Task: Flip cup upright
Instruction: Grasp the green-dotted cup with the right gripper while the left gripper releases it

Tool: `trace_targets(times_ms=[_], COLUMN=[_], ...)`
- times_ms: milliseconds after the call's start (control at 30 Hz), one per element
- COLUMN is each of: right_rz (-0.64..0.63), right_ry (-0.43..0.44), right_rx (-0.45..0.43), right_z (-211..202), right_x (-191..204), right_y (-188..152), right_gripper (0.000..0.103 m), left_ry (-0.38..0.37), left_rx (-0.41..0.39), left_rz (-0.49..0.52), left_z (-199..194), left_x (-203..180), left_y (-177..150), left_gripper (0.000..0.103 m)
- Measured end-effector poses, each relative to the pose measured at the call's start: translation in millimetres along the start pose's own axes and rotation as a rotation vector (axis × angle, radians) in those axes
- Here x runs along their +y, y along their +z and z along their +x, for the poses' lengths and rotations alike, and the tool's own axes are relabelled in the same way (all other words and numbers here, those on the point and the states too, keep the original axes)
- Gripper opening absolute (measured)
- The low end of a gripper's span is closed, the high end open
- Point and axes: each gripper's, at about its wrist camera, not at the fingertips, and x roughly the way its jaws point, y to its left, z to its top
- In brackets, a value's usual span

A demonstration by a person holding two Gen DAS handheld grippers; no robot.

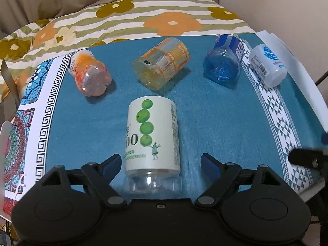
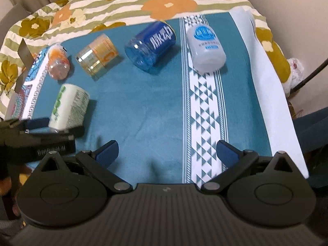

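Note:
Several plastic cups lie on their sides on a teal cloth [image 1: 215, 123]. The nearest is a white cup with green fruit print [image 1: 152, 135], its clear base toward me. My left gripper [image 1: 161, 162] is open, its blue-padded fingers either side of this cup's base end, not touching it. The cup also shows in the right wrist view [image 2: 68, 106], with the left gripper [image 2: 51, 127] around it. My right gripper [image 2: 167, 153] is open and empty above bare cloth. Farther back lie an orange-pink cup [image 1: 90, 75], a yellow cup [image 1: 162, 64], a blue cup [image 1: 224, 60] and a white-blue cup [image 1: 267, 65].
The cloth covers a small table with a patterned border on the left [image 1: 41, 123] and a triangle band on the right [image 2: 205, 112]. A floral striped blanket [image 1: 164, 14] lies behind. The table's right edge [image 2: 276, 102] drops off to the floor.

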Motion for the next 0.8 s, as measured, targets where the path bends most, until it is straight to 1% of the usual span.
trace_targets(times_ms=[67,133,300,367,500,567,800], right_rz=[0.003,0.015,0.062,0.07,0.124,0.15,0.221], right_ry=[0.022,0.063,0.172,0.186,0.223,0.229,0.203], right_rx=[-0.005,-0.004,0.029,0.053,0.119,0.149,0.233], right_z=[-4.0,-6.2,1.7,10.6,33.6,46.5,93.0], right_x=[7.7,16.7,46.9,62.2,85.5,95.3,116.6], right_y=[9.8,20.5,46.2,55.8,71.8,78.3,85.1], right_gripper=[0.103,0.103,0.103,0.103,0.103,0.103,0.103], left_ry=[-0.012,-0.023,-0.003,0.012,0.007,-0.003,-0.022], left_rx=[-0.004,-0.018,-0.02,-0.016,-0.008,-0.009,0.01], left_rz=[-0.004,-0.014,-0.011,-0.008,-0.023,-0.039,-0.094], left_z=[-8.7,-20.1,-37.7,-39.4,-40.3,-40.6,-31.9], left_x=[6.6,16.9,48.4,61.4,91.2,105.6,147.0], left_y=[-2.1,-4.2,-9.6,-10.6,-13.8,-15.8,-23.0], left_gripper=[0.095,0.103,0.103,0.103,0.103,0.103,0.103])
